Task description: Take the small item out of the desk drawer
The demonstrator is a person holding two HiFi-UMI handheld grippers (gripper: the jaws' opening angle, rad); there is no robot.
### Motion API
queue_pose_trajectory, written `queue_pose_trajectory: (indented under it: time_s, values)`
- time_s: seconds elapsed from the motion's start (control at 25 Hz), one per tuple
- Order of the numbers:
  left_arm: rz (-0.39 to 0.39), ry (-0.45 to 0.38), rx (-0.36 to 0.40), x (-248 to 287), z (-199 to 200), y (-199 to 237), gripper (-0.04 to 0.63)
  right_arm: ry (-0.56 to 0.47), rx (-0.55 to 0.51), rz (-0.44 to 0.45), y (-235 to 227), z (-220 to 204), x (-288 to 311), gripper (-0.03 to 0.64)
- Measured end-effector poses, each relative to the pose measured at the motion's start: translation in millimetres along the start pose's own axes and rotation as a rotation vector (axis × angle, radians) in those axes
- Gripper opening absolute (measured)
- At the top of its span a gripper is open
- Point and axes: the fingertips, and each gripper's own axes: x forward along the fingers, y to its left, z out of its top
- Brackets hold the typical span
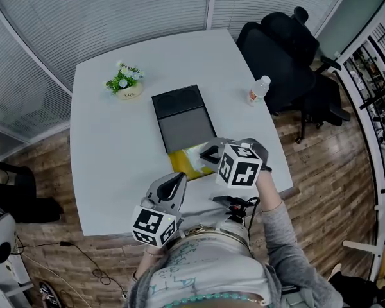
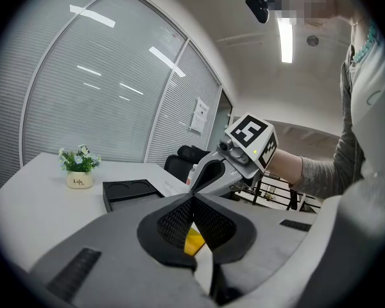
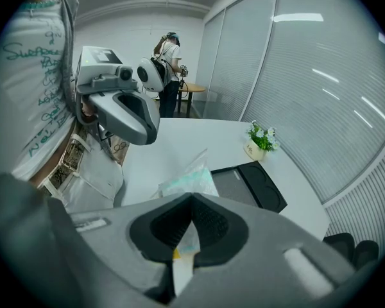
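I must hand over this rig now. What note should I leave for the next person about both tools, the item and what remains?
Left tool: shut, nothing clearly held; the yellow seen past its pads seems to be the packet beyond. It hovers at the table's near edge.
Right tool: shut on the packet, a clear bag with yellow inside, held above the table.
Done: the packet appears to be out; what looks like the open drawer is by the person's waist.
Left: lay the packet on the table, release it, probably shut the drawer.
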Motion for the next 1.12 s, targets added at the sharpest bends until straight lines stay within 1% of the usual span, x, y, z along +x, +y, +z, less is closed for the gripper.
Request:
queue_pose_trajectory:
  time_s: [0.2, 0.36, 0.92, 1.12]
  values:
    - [0.0, 0.001, 0.005, 1.5, 1.0, -0.8, -0.002, 0.017, 0.012, -0.009, -3.5, -15.9, -3.8, 0.003]
    - [0.004, 0.006, 0.006, 0.0, 0.7, -1.3, -0.003, 0.037, 0.048, -0.023, -7.1, -34.1, -9.0, 0.003]
    - [-0.001, 0.015, 0.006, 5.9, -0.7, -3.0, -0.003, 0.082, 0.151, -0.104, -26.2, -98.8, -39.7, 0.003]
    - [-0.007, 0.017, 0.003, 7.3, -0.9, -5.3, -0.003, 0.093, 0.181, -0.132, -29.3, -112.7, -48.7, 0.003]
